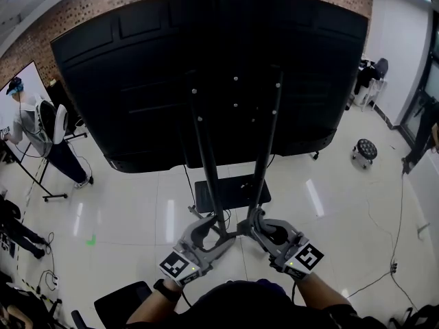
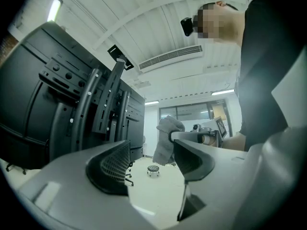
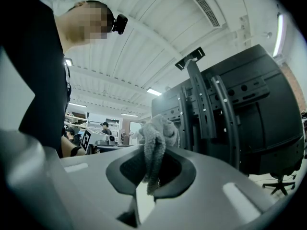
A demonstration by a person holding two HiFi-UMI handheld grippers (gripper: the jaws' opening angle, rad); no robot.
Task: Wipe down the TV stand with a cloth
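One TV (image 1: 137, 74) fills most of what I see, its black back turned to me. It hangs on one stand (image 1: 232, 192), which has two uprights (image 1: 206, 160) rising from a dark base plate on the pale floor (image 1: 137, 211).

Well off to the stand's left is one person (image 1: 31, 125) in a pale top. I hold two tongs, both close in front of the uprights.

My left tongs (image 2: 148, 164) are on the stand's left side, jaws apart with nothing between them. My right tongs (image 3: 151, 169) are on its right side, closed on the one cloth (image 3: 156, 143). It is grey, pinched at its middle, and bunches up above the jaws.

One round stool (image 1: 365, 149) sits to the stand's right, well apart from it.
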